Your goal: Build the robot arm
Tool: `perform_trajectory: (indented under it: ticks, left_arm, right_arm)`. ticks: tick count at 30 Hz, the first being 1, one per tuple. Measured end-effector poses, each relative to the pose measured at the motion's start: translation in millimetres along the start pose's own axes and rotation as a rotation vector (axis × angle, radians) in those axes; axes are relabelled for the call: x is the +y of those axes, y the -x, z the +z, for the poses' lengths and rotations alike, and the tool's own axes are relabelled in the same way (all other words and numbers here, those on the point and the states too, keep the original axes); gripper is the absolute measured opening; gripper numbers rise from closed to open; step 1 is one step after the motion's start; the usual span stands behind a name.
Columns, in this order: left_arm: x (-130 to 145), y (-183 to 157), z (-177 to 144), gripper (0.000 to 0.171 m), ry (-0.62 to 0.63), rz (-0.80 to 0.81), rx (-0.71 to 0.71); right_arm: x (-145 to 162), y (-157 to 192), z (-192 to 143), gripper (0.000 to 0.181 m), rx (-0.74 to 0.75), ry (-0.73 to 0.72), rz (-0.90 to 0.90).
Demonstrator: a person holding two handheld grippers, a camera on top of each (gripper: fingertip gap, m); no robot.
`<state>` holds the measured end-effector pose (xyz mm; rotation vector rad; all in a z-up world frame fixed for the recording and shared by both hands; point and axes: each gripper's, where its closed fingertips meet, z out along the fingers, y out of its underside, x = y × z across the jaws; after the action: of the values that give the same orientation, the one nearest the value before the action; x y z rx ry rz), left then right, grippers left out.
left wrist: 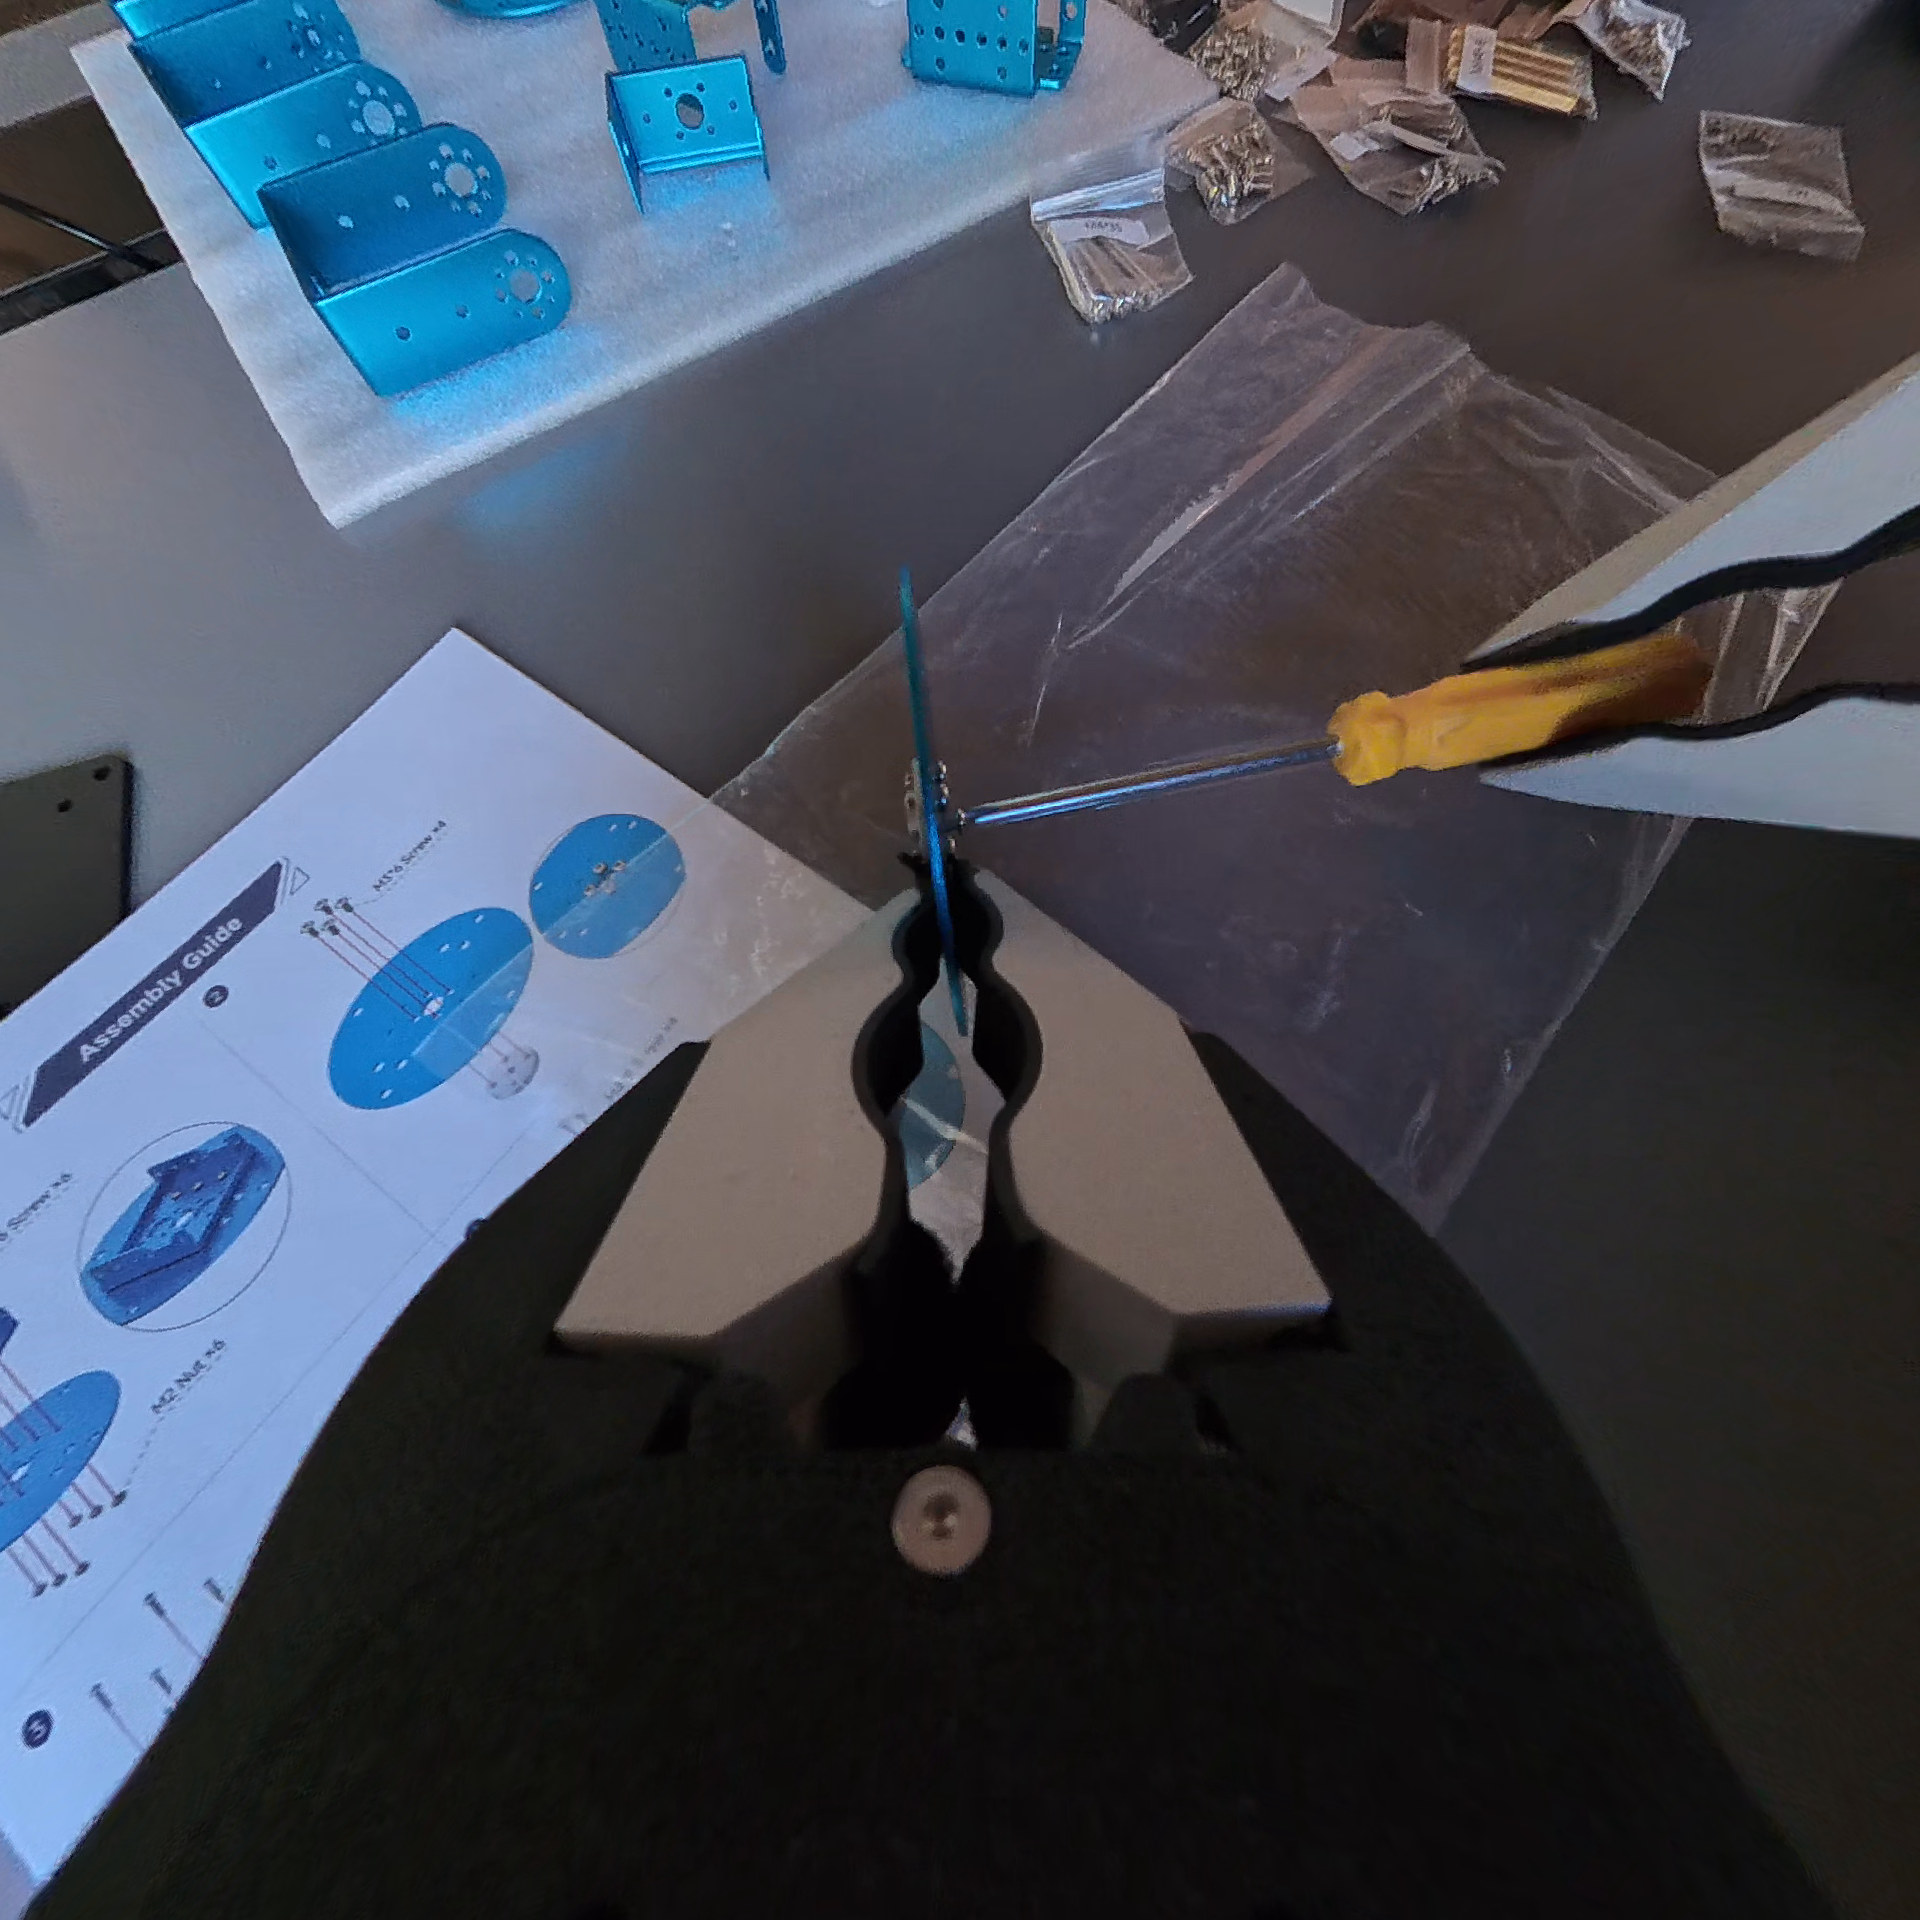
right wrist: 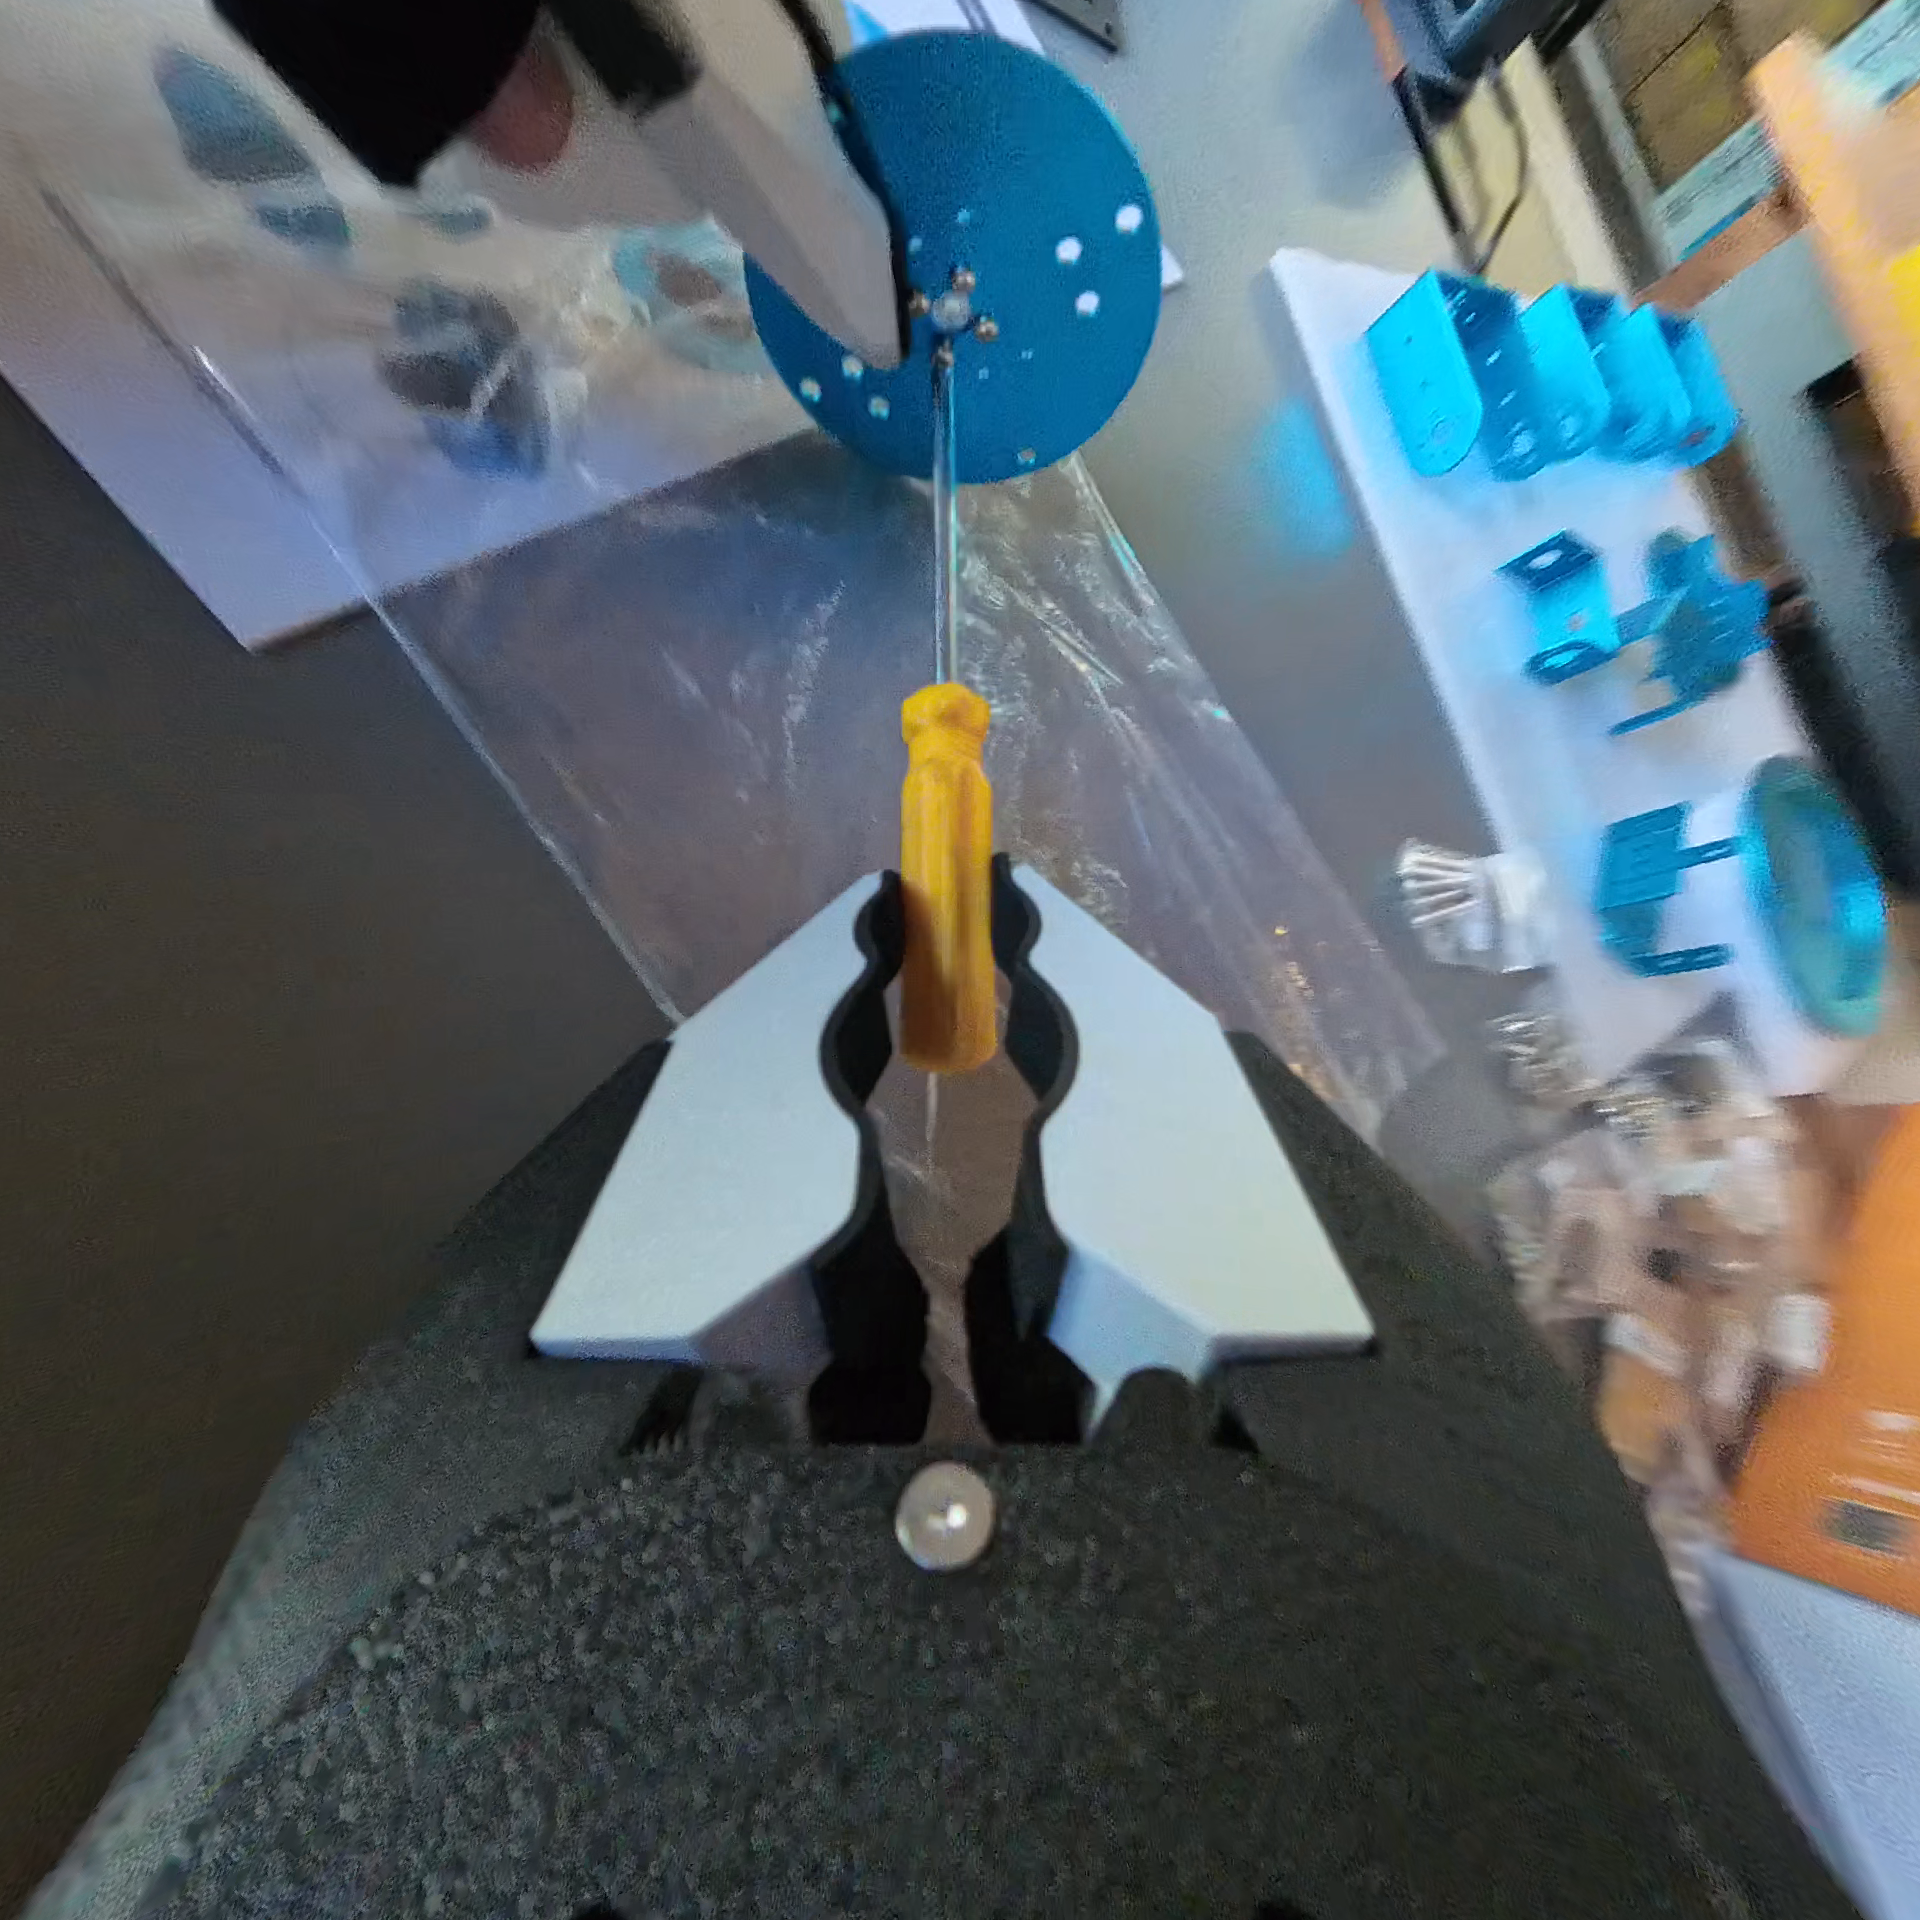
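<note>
My left gripper [left wrist: 943,894] is shut on a round blue metal disc [left wrist: 925,727] and holds it on edge above the table. In the right wrist view the disc [right wrist: 1029,187] shows its flat face, with several holes and small screws around its centre. My right gripper [right wrist: 948,883] is shut on the yellow handle of a screwdriver [right wrist: 945,883]. Its steel shaft runs forward and its tip touches a screw by the disc's centre. In the left wrist view the screwdriver [left wrist: 1455,727] comes in from the right, held by the right gripper [left wrist: 1621,717].
A clear plastic bag [left wrist: 1299,727] lies on the dark table under the grippers. A printed guide sheet [left wrist: 312,1091] lies at the left. Several blue brackets [left wrist: 416,229] stand on a white foam sheet [left wrist: 727,343] at the back. Small bags of screws [left wrist: 1226,156] lie at the back right. Left tips to right tips: about 11 cm.
</note>
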<state>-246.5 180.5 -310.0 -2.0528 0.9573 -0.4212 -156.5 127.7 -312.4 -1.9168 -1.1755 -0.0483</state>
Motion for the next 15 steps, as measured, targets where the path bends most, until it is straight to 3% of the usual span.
perform_trajectory:
  ticks: [5, 15]
  left_arm:
    - [-0.5, 1.2, 1.0, 0.002, -0.014, 0.027, -0.024]
    - [-2.4, 0.5, 1.7, 0.002, -0.032, 0.06, -0.011]
  right_arm:
    - [-2.1, 1.9, -0.3, 0.015, -0.142, 0.0, 0.2]
    - [0.2, 22.6, 0.4, 0.015, -0.6, 0.026, 0.658]
